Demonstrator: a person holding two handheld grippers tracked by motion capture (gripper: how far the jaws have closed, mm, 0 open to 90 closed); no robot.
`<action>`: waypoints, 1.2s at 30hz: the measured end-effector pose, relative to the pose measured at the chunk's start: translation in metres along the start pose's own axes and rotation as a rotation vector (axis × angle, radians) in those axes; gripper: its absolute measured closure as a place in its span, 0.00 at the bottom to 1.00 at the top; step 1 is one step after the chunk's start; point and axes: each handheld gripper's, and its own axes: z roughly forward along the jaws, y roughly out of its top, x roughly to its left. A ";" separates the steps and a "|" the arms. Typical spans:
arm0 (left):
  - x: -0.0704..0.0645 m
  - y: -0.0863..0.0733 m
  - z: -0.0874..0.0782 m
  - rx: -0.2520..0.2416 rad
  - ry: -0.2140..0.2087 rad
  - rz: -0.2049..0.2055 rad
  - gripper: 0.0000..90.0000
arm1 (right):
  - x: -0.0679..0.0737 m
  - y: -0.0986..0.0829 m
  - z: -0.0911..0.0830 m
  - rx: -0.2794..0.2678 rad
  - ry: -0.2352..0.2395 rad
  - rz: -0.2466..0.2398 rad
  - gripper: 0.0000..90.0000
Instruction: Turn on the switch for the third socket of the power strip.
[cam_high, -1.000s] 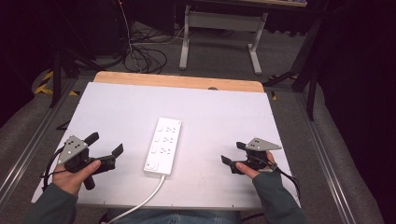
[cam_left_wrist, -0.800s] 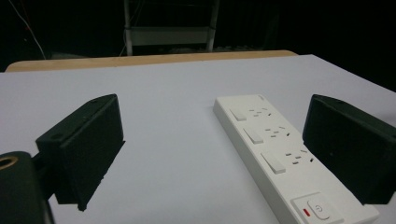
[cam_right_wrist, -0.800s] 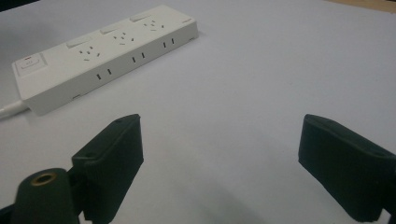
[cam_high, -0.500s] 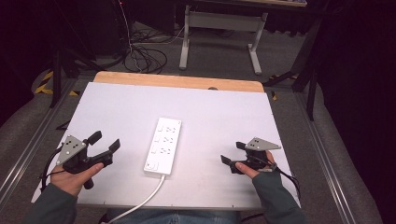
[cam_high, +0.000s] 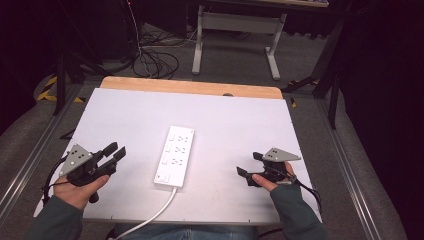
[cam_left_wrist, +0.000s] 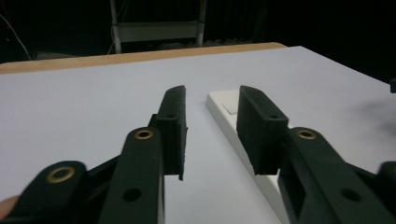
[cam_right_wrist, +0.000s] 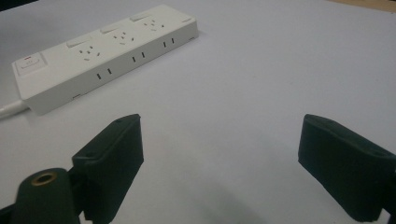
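I see a white board (cam_high: 235, 125) covering the table, with a strip of bare wood (cam_high: 190, 87) along its far edge. Beyond it a grey metal stand (cam_high: 235, 30) sits on grey carpet, and a tangle of dark cables (cam_high: 155, 62) lies to its left.

Grey carpet (cam_high: 235, 65); dark room; metal stand (cam_high: 239, 22) beyond table (cam_high: 250, 120).
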 end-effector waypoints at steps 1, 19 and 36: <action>0.000 0.000 0.000 0.000 0.000 0.000 0.76 | 0.000 0.000 0.000 0.000 -0.001 0.000 0.16; -0.006 0.001 0.009 -0.001 -0.050 0.075 1.00 | 0.000 0.000 0.000 -0.001 -0.001 0.000 0.16; -0.004 0.014 0.039 0.037 -0.025 0.105 1.00 | 0.000 0.000 -0.001 -0.001 -0.003 0.000 0.16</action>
